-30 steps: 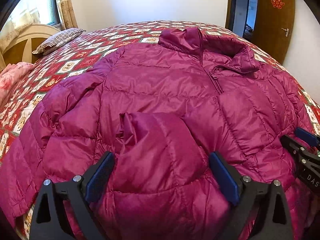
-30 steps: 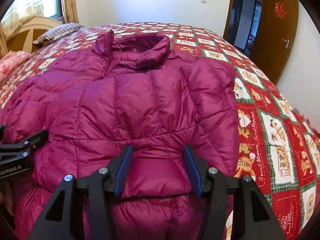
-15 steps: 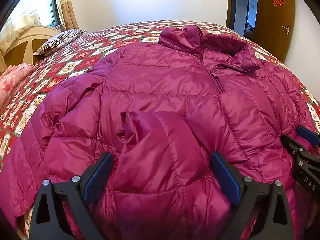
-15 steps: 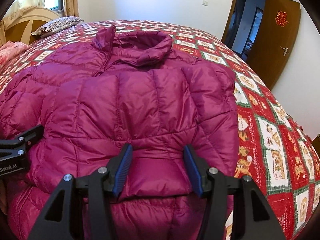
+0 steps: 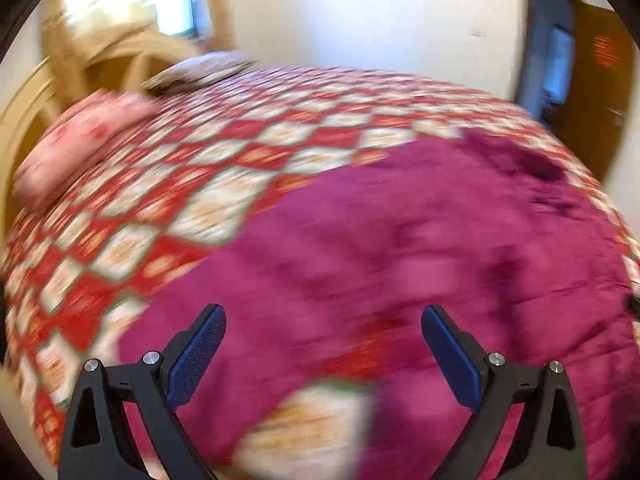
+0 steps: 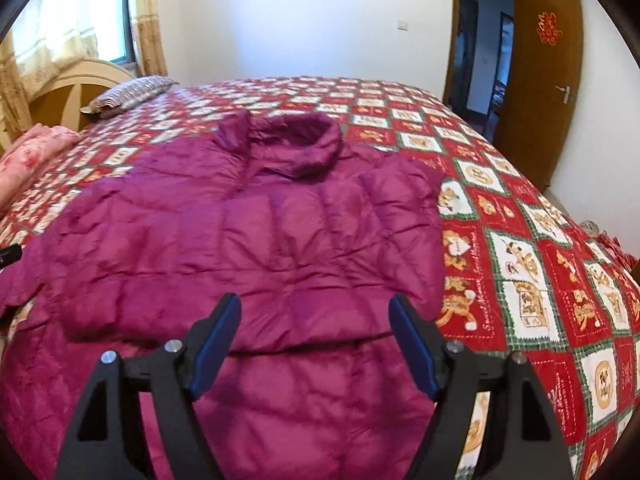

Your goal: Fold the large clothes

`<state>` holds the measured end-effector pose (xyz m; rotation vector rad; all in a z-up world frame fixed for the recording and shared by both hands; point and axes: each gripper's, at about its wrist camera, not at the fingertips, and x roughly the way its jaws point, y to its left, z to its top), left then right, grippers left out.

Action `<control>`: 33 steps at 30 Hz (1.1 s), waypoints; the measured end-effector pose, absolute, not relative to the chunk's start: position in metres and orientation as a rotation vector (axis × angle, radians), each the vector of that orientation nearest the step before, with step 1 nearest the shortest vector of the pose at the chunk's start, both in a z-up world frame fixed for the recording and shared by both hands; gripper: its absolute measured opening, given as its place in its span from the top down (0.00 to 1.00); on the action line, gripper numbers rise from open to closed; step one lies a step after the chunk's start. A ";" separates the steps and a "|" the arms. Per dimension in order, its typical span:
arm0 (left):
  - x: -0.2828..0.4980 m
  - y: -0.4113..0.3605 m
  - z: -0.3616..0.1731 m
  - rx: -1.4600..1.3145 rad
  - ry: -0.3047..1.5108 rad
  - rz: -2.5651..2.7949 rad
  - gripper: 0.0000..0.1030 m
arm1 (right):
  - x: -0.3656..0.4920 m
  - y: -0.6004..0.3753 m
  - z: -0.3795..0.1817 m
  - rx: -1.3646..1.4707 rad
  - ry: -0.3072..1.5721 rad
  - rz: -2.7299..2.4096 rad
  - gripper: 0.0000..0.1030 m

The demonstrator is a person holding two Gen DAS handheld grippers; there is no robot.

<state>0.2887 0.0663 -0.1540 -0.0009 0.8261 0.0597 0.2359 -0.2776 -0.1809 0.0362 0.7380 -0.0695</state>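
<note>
I noted the magenta jacket (image 6: 256,240) lay spread across the centre and lower left of the frame on the red patterned quilt (image 6: 520,240), while my right gripper (image 6: 316,340) had just been opening, nothing between its jaws, and my left gripper (image 5: 324,356) stood wide apart and empty above the jacket's blurred edge.
</note>
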 end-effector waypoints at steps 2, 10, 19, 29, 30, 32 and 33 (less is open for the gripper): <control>0.281 0.112 -0.166 -0.051 0.859 0.146 0.04 | 0.234 -0.271 -0.180 0.048 0.730 -0.048 0.24; 0.268 0.172 -0.205 -0.248 0.913 0.140 0.07 | 0.228 -0.252 -0.180 0.035 0.727 0.006 0.24; 0.273 0.127 -0.128 -0.099 0.696 0.109 0.89 | 0.223 -0.272 -0.177 0.070 0.701 -0.047 0.24; 0.287 -0.021 -0.057 0.044 0.542 -0.162 0.89 | 0.215 -0.289 -0.179 0.114 0.690 -0.066 0.24; 0.286 -0.033 -0.057 0.056 0.535 -0.180 0.89 | 0.214 -0.292 -0.180 0.116 0.695 -0.070 0.24; 0.286 -0.065 -0.060 0.080 0.526 -0.242 0.89 | 0.212 -0.297 -0.183 0.125 0.701 -0.079 0.24; 0.284 -0.080 -0.062 0.083 0.527 -0.284 0.88 | 0.212 -0.300 -0.184 0.133 0.706 -0.082 0.24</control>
